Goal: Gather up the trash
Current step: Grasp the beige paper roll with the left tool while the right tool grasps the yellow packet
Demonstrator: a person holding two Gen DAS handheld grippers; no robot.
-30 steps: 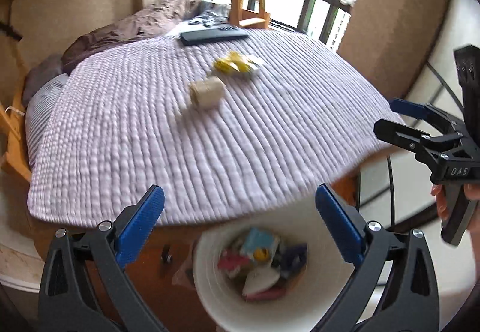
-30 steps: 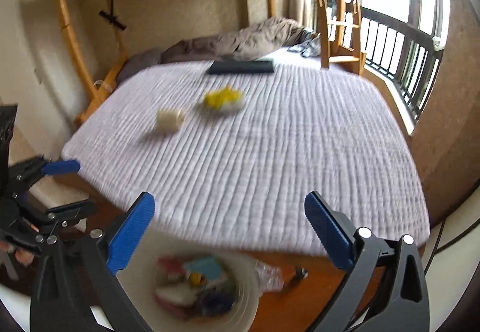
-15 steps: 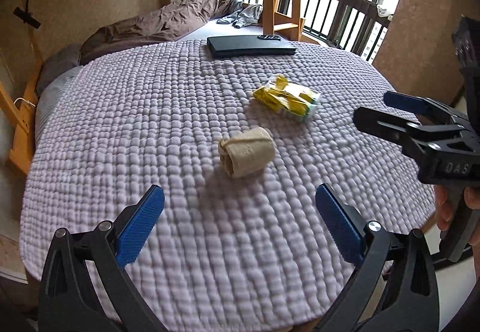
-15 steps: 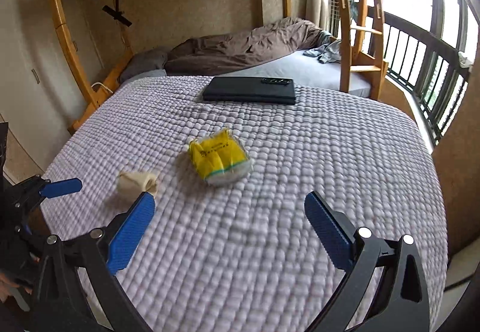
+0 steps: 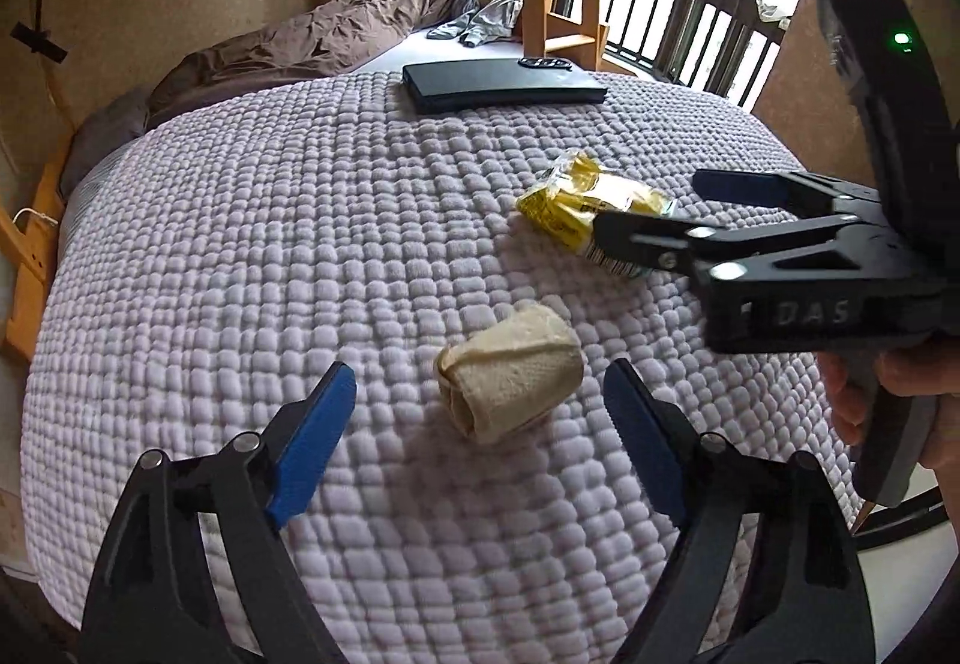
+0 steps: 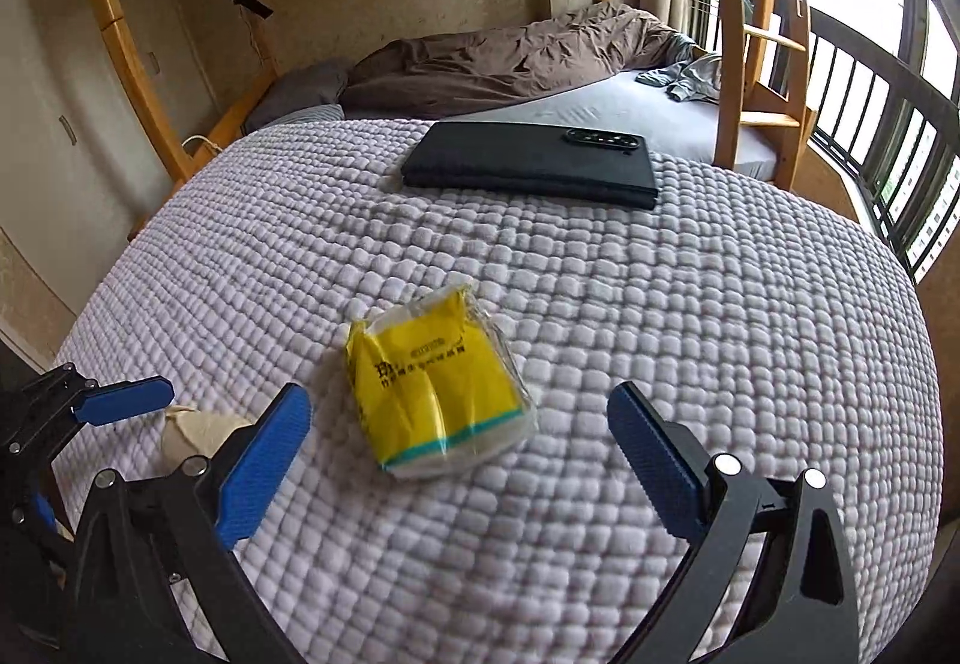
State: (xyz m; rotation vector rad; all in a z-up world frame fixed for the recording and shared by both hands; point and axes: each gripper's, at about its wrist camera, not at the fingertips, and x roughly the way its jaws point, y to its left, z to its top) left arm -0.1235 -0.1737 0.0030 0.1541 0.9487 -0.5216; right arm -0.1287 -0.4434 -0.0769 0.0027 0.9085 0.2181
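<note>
I've got both grippers out over the bed now, angled down at the quilt (image 5: 300,256). My left gripper (image 5: 480,412) has the wad of paper (image 5: 510,373) lying right between its blue pads — its jaws have just been closing in, but there's a clear gap on either side, so nothing is gripped. The wad sits on the quilt, a beige crumpled roll, open end toward me.

My right gripper (image 6: 459,433) is spread wide around the yellow packet (image 6: 435,391), which lies flat on the quilt between the pads with room to spare on the right. The left pad is just beside the packet's edge; I can't tell whether it touches. From the left camera that same packet (image 5: 585,220) is partly behind the right gripper's near finger, and I can see a hand (image 5: 888,394) wrapped around that gripper's handle at the right edge.

The two bits of rubbish lie near each other, the wad nearer me and to the left of the packet. From the right camera the left gripper (image 6: 114,424) pokes in at the lower left, straddling the wad (image 6: 192,433).

Farther back on the quilt — a flat black case (image 6: 531,169) with a small dark object on top, well apart from both pieces. Behind it a rumpled brown duvet (image 6: 510,58) and the wooden ladder (image 6: 756,40).
</note>
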